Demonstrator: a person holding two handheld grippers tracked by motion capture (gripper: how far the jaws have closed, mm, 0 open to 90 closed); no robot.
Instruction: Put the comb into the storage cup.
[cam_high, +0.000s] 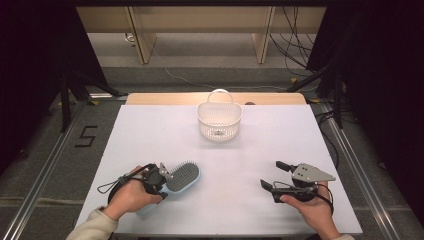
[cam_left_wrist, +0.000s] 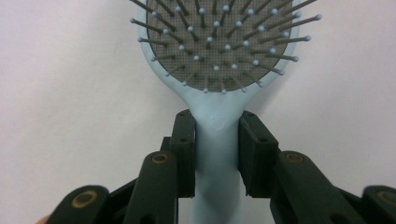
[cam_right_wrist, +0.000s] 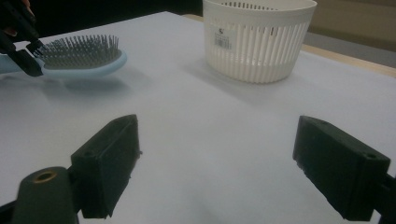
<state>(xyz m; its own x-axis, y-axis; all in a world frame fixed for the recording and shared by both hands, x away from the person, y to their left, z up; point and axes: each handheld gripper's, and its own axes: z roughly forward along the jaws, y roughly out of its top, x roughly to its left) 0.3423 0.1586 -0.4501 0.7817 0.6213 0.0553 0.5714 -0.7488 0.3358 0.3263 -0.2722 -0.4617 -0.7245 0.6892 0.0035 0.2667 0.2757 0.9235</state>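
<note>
Standing upright at the far middle of the white table: a white slatted basket, handle raised at its far side, a sticker showing on its wall in the right gripper view, and a small dark item lying on its floor, too small to make out.

Lying near the table's front left, well apart from the basket: a pale blue hairbrush, bristles facing up, head pointing away to the right and slightly toward the far edge, handle trailing back toward the person; long axis running along the line of the left gripper. In the right gripper view, head hovering a little above its own shadow, so perhaps lifted slightly; cannot tell for certain.

Clamping the brush's narrow neck just below the bristle pad: the left gripper, both pads pressing on the blue plastic from either side in the left gripper view. Left hand wrapping the gripper body, forearm coming in from the bottom left.

Resting near the front right, well apart from the brush: the right gripper, jaws spread wide with bare table between them, aimed leftward across the table. Right hand gripping from behind.
</note>
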